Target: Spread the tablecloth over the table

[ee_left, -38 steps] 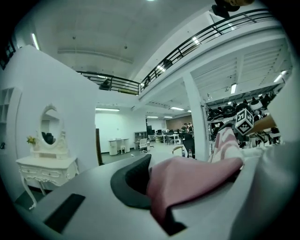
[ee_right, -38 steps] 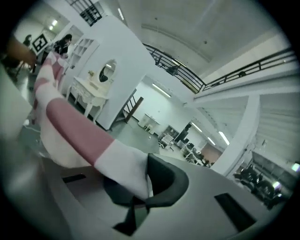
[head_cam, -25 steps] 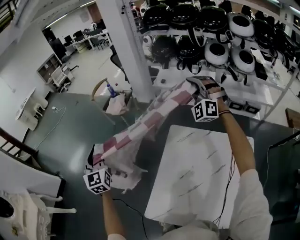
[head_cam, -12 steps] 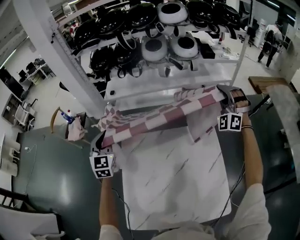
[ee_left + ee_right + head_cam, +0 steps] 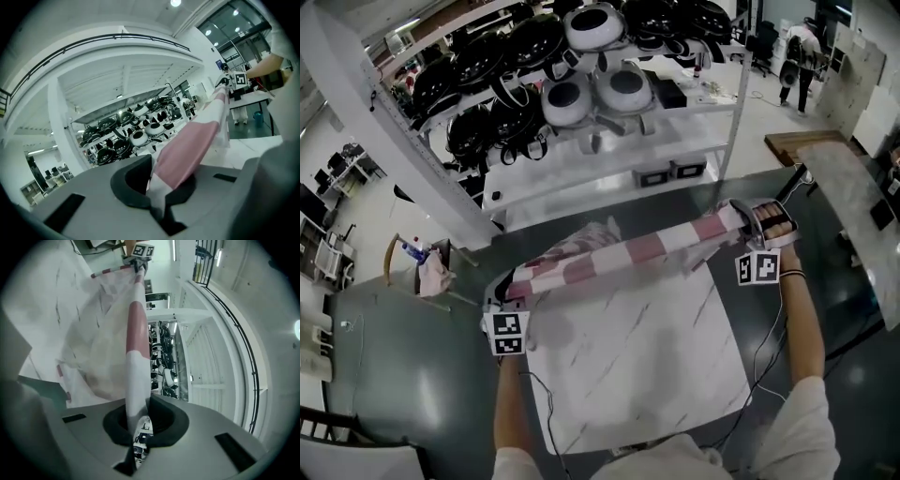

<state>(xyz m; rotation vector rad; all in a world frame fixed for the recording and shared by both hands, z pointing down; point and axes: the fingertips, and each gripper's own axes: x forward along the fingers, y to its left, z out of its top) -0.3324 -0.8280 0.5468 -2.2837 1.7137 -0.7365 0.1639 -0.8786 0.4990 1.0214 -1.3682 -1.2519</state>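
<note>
Both forearms reached forward along the table's (image 5: 647,375) two sides. The left gripper (image 5: 501,298) and right gripper (image 5: 742,216) each clamped one end of the tablecloth (image 5: 619,255), stretched across the table's far edge.

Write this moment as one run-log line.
left gripper: shut on tablecloth | right gripper: shut on tablecloth | tablecloth: bunched, stretched over table's far edge | table: mostly bare

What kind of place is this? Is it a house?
Probably a big lab or workshop, not a house: a metal rack packed with black and white helmet-like gear, and office desks far behind.
</note>
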